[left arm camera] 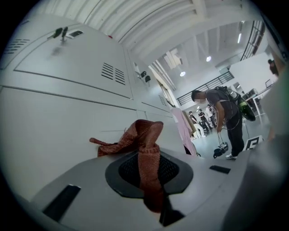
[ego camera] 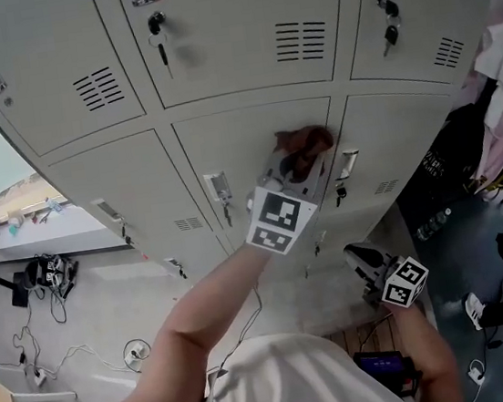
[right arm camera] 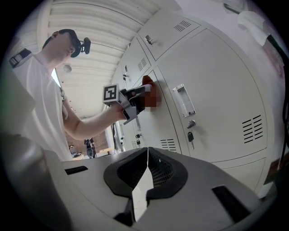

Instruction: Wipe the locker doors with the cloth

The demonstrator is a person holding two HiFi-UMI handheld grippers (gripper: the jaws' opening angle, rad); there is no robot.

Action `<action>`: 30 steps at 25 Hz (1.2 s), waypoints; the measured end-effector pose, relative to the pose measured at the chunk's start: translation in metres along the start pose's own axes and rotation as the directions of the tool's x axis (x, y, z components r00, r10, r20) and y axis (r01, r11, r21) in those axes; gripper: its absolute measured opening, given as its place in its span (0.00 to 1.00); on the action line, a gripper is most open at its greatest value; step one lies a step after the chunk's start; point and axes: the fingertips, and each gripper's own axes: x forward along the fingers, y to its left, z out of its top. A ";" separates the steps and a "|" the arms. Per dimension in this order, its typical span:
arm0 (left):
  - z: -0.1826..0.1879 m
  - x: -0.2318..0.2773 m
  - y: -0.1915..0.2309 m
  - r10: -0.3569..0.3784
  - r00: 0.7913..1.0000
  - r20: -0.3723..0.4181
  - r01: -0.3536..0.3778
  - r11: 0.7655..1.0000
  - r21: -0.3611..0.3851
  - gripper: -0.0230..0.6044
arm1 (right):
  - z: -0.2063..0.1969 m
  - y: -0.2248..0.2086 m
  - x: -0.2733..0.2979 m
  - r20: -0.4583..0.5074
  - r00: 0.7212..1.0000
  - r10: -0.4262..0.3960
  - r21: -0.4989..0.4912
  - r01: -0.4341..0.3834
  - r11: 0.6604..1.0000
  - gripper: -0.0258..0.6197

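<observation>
The left hand-held gripper (ego camera: 293, 170), held high, clamps a rust-brown cloth (ego camera: 306, 140) whose bunched end lies against the middle locker door (ego camera: 226, 144) straight ahead of its jaws, while the right hand-held gripper (ego camera: 366, 261) hangs lower, closed on nothing, farther from the doors.

The left hand-held gripper (ego camera: 298, 160) holds the cloth (ego camera: 304, 141) against a locker door (ego camera: 230, 143).

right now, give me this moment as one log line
phase: wipe | left gripper: shut on cloth, cloth against middle locker door | right gripper: shut, empty, off the lockers
</observation>
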 end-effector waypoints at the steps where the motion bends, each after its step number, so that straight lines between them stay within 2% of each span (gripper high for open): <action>1: -0.003 -0.009 0.008 0.024 1.000 0.003 -0.024 1.000 -0.005 0.10 | 0.000 0.001 0.002 -0.004 1.000 0.006 0.000 -0.006 1.000 0.07; 9: -0.014 -0.086 0.078 0.208 0.978 0.017 -0.208 0.977 0.042 0.10 | -0.002 0.013 0.029 -0.023 0.998 0.063 -0.009 -0.063 0.998 0.07; 12: -0.017 -0.115 0.102 0.249 0.968 0.020 -0.249 0.967 0.045 0.10 | -0.003 0.015 0.033 -0.022 0.997 0.070 -0.003 -0.070 0.998 0.07; 16: -0.028 -0.149 0.128 0.277 0.961 0.003 -0.276 0.956 0.098 0.10 | -0.003 0.017 0.038 -0.026 0.997 0.072 -0.006 -0.072 0.997 0.07; 22: -0.067 -0.180 0.141 0.290 0.953 -0.083 -0.276 0.950 0.147 0.10 | -0.010 0.021 0.040 -0.035 0.997 0.066 0.002 -0.066 0.998 0.07; 27: -0.084 -0.165 0.125 0.248 0.964 -0.096 -0.235 0.964 0.126 0.10 | -0.013 0.021 0.034 -0.053 0.998 0.039 -0.001 -0.039 0.999 0.07; 30: -0.080 -0.155 0.119 0.273 0.960 -0.066 -0.267 0.960 0.086 0.10 | -0.013 0.020 0.030 -0.049 0.999 0.019 0.005 -0.019 1.000 0.07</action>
